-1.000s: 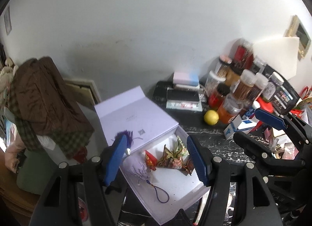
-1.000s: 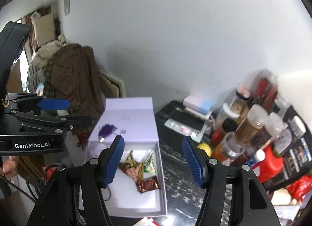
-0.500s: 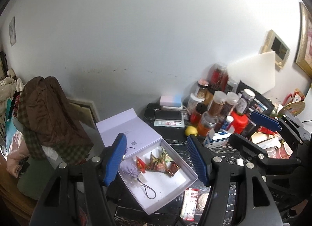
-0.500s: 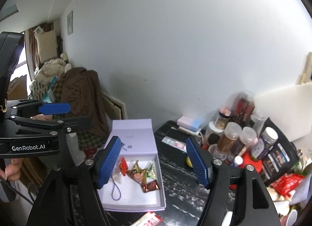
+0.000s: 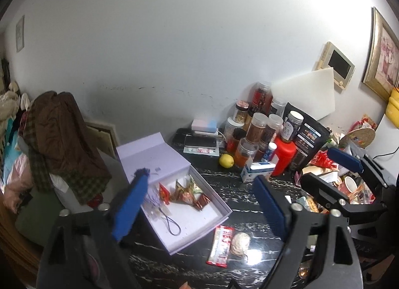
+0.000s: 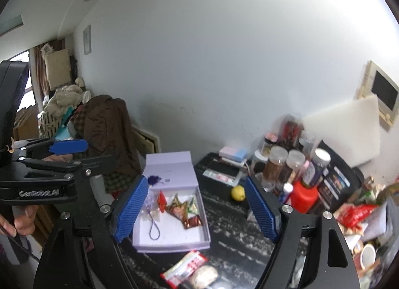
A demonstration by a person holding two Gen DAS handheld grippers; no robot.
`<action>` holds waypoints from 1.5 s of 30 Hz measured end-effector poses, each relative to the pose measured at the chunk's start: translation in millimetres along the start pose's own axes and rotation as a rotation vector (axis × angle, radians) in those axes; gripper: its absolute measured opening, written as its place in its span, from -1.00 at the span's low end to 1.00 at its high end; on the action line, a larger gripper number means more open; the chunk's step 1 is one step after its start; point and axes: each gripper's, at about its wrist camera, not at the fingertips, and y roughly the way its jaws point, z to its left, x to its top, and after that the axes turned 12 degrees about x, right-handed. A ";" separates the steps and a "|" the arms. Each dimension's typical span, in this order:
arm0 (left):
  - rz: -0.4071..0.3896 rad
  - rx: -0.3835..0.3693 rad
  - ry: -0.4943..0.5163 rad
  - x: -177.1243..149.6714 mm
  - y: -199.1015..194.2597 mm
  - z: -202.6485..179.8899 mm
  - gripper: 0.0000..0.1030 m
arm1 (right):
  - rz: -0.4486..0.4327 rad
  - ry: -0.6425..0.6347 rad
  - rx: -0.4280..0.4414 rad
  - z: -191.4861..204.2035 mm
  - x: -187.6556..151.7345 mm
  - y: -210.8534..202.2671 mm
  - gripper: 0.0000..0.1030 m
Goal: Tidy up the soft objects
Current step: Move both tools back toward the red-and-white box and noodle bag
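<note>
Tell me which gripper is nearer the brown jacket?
Left. The left gripper hangs beside the brown jacket; the right gripper is farther right, facing the box. Both jaws just opened wider, empty.

We note a plain white wall [image 5: 174,47] with a dark scuff line low down, and a black marble-veined countertop [image 5: 239,196] below it. A gilt-framed picture [image 5: 382,57] and cream wall-mounted intercom panel [image 5: 336,64] hang right; brown clothing heaped over a chair [image 5: 59,139] stands left.
</note>
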 end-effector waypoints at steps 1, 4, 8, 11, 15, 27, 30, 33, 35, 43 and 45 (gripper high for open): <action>0.004 -0.001 0.002 -4.3 -0.8 -1.6 0.74 | 0.006 0.008 -0.004 -0.7 -5.0 -2.7 0.57; 0.037 0.003 0.016 -16.8 1.9 -7.2 0.74 | 0.031 0.026 -0.018 -2.4 -19.6 -8.6 0.57; 0.081 -0.040 0.009 -32.9 7.0 -9.3 0.74 | 0.060 0.057 -0.026 -7.1 -40.5 -10.5 0.57; 0.095 -0.043 0.015 -43.3 11.7 -12.1 0.74 | 0.089 0.062 -0.047 -8.0 -55.4 -9.6 0.57; 0.096 -0.054 0.035 -54.5 16.7 -14.1 0.74 | 0.120 0.103 -0.041 -14.3 -71.7 -7.9 0.57; 0.208 -0.104 0.073 -87.2 57.4 -27.5 0.74 | 0.223 0.216 -0.047 -32.1 -126.2 10.0 0.57; 0.251 -0.112 0.083 -97.7 73.0 -33.7 0.74 | 0.243 0.229 -0.054 -36.6 -139.3 15.3 0.57; 0.282 -0.116 0.095 -107.5 86.2 -40.1 0.74 | 0.265 0.240 -0.059 -40.4 -150.6 22.2 0.57; 0.305 -0.119 0.109 -114.0 96.3 -45.2 0.73 | 0.277 0.243 -0.057 -41.5 -157.8 27.3 0.57; 0.387 -0.111 0.164 -139.5 139.6 -59.2 0.73 | 0.358 0.287 -0.046 -53.5 -190.0 58.6 0.57; 0.412 -0.105 0.173 -146.3 150.2 -60.4 0.73 | 0.373 0.306 -0.045 -57.8 -197.4 66.8 0.57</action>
